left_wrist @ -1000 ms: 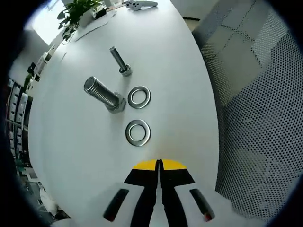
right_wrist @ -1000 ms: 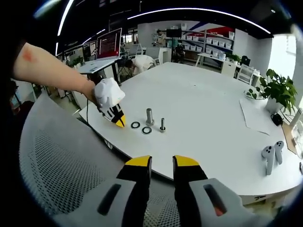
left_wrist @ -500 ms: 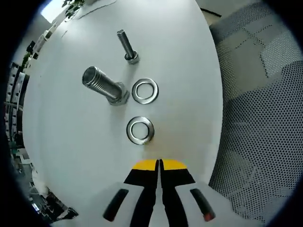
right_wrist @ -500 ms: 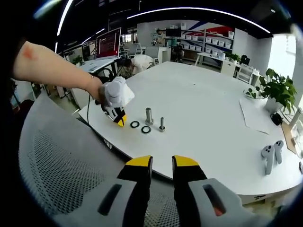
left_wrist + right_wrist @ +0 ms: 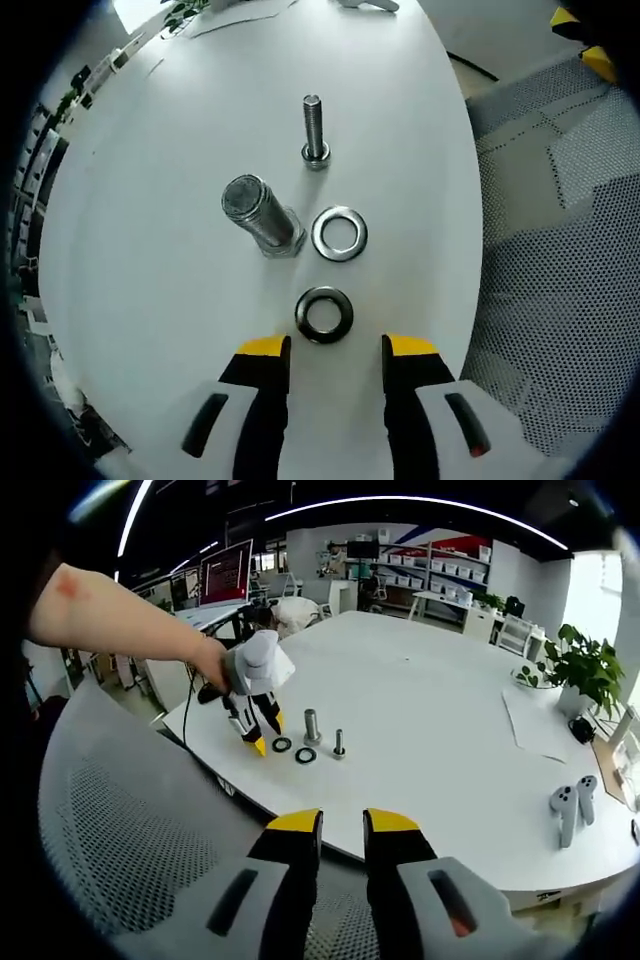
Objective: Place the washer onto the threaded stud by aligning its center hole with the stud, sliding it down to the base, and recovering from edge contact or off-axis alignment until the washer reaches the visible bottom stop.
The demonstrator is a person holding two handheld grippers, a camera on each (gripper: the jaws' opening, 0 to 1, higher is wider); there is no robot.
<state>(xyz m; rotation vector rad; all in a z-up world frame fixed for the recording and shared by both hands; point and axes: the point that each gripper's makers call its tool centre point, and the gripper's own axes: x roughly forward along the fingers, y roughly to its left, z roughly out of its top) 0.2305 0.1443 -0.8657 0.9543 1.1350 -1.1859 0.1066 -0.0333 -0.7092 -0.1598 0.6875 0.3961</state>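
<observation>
Tabletop, white and round-edged, takes up most of the left gripper view, and in the right gripper view it stretches across the middle of the frame with an open office behind. Grey mesh chair back fills the lower left of the right gripper view; the same mesh runs down the right side of the left gripper view.

A person's forearm reaches in from the upper left of the right gripper view, the hand holding the left gripper, whose yellow-tipped jaws stand apart and point down at the table just left of the hardware. In its own view the left gripper shows both jaws parted at the bottom centre, the near washer lying just above the gap.

The right gripper sits at the bottom centre of its view, jaws slightly apart with nothing between them, well back from the table edge.

A potted plant stands at the right of that view, with game controllers lower right.

The large threaded stud stands upright at centre frame, the small bolt above it. One washer lies just right of the stud's base; the near washer lies flat below it.
</observation>
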